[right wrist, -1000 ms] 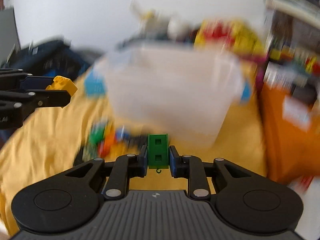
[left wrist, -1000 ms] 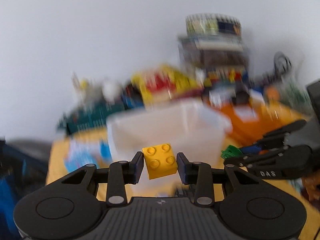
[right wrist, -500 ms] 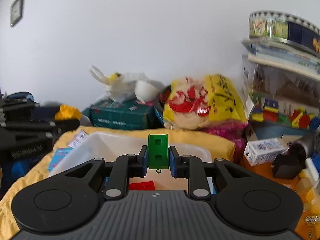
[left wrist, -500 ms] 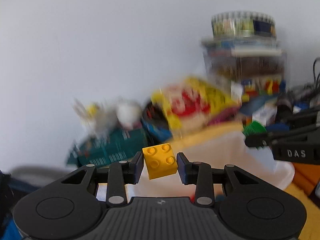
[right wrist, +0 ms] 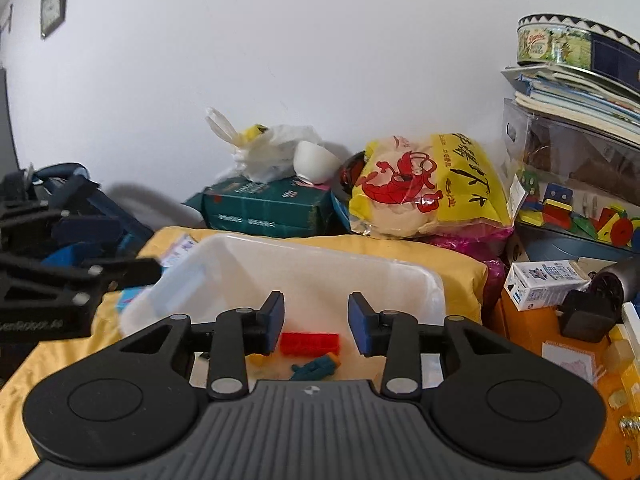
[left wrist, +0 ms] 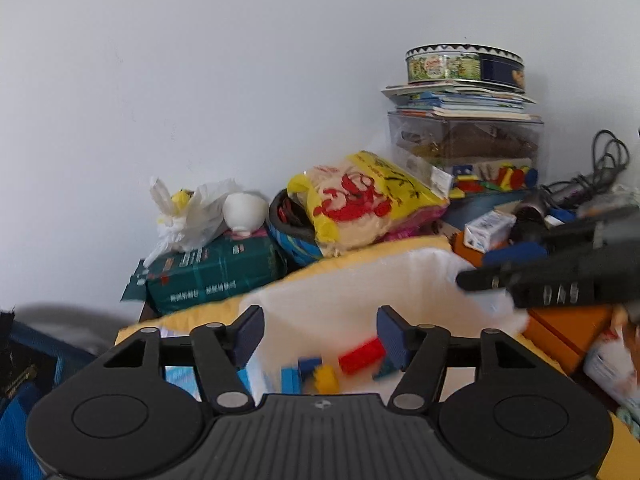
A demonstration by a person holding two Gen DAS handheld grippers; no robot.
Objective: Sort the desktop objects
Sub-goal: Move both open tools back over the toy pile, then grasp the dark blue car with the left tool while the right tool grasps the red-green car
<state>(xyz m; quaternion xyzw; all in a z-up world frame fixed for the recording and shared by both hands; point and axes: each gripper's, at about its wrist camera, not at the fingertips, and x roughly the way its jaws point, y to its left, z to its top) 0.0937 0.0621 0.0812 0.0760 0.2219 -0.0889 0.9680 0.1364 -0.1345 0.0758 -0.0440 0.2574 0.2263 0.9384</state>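
A white plastic bin (left wrist: 360, 280) (right wrist: 304, 256) stands on a yellow cloth (right wrist: 452, 260). Both grippers hover over its near side. My left gripper (left wrist: 320, 334) is open and empty; below it in the bin lie a red brick (left wrist: 360, 354), a yellow brick (left wrist: 325, 376) and a blue piece (left wrist: 308, 364), blurred. My right gripper (right wrist: 316, 322) is open and empty; below it lie a red brick (right wrist: 309, 343) and a teal piece (right wrist: 314, 368). Each gripper shows at the edge of the other's view, the right one (left wrist: 560, 280) and the left one (right wrist: 60, 280).
Behind the bin are a green box (right wrist: 264, 208), a white bag (right wrist: 264, 152), a white bowl (right wrist: 314, 162) and a yellow snack bag (right wrist: 432, 188). At right are a clear box of toys (right wrist: 576, 184), books, a round tin (right wrist: 576, 44), a small carton (right wrist: 544, 284) and an orange box (right wrist: 532, 332).
Both grippers have opened. The yellow brick has left my left gripper and the green brick has left my right gripper. Both grippers moved up over the bin.
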